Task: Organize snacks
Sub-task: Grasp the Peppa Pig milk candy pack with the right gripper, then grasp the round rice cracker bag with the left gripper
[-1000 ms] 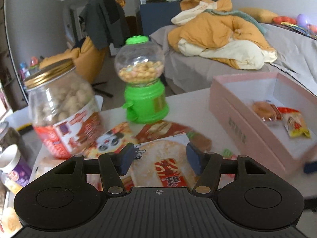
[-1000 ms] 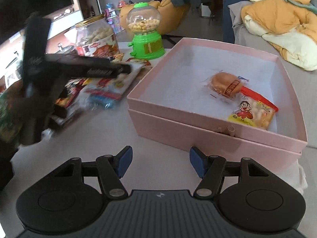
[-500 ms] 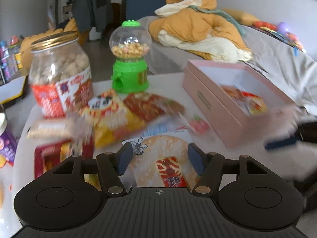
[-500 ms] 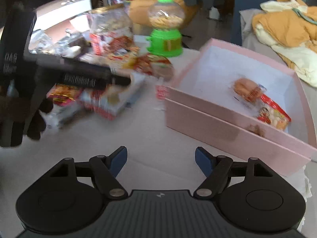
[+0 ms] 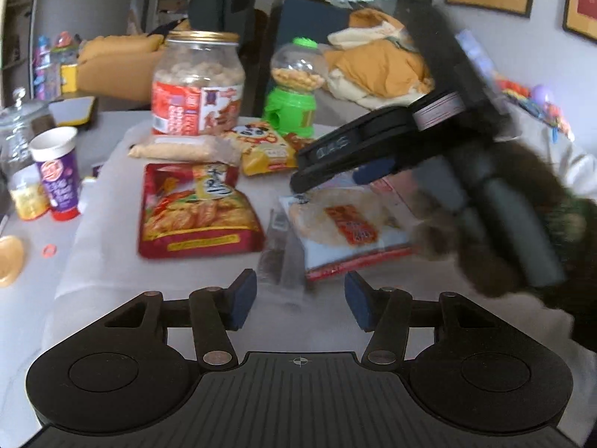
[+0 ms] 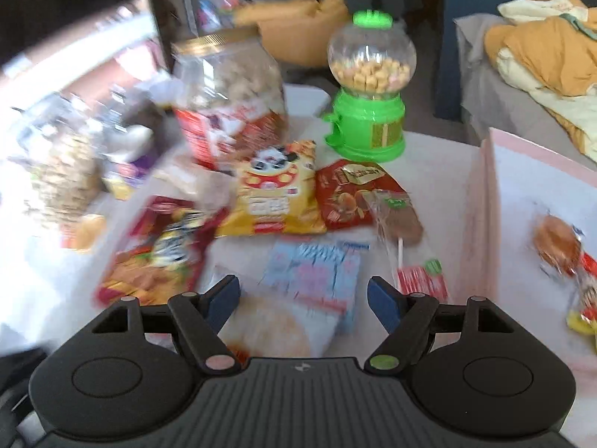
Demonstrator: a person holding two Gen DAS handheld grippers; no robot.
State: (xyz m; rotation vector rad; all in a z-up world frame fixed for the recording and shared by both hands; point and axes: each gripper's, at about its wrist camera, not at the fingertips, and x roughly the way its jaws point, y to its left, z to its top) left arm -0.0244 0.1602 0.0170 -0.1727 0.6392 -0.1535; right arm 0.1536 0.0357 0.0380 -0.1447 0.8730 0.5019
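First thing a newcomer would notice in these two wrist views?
Probably the bright green candy dispenser standing at the back of the table, beside the big gold-lidded jar of puffed snacks. In front of them lies a scatter of snack bags, with the red bag most vivid. From the left wrist, the right tool looms in over the rice cracker pack.

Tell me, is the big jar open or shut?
Shut. The jar stands upright on the table, and its gold lid sits on top.
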